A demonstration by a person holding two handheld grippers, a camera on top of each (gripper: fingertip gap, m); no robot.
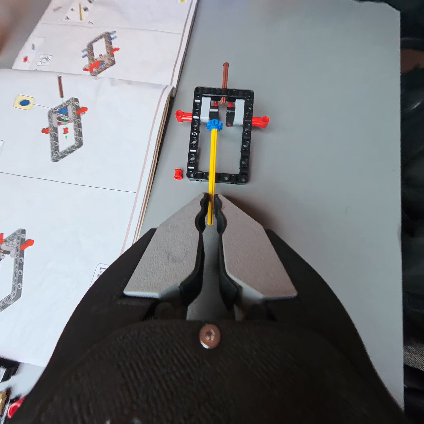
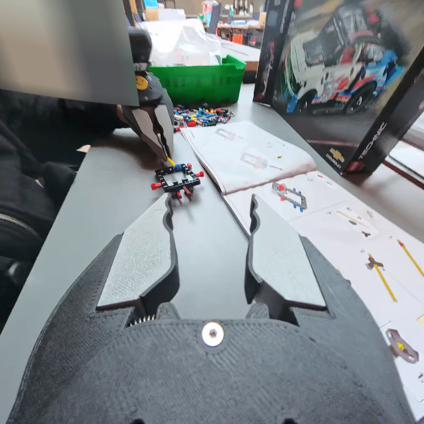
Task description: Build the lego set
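Nearest the left wrist camera, the left gripper (image 1: 211, 196) was clamped on the near end of a long thin yellow plastic axle (image 1: 212, 158), probably so the blue gear (image 1: 214, 125) at its far tip could be steered into place. Beyond it, the black rectangular beam frame (image 1: 195, 137) lay flat on the grey table (image 1: 321, 160), red pins (image 1: 260, 121) jutting sideways and a brown axle (image 1: 225, 75) through its far edge. Beside it, the open instruction booklet (image 1: 91, 137) showed the steps. Opposite, the right gripper (image 2: 211, 202) hovered wide open and empty, seemingly ready to steady the frame.
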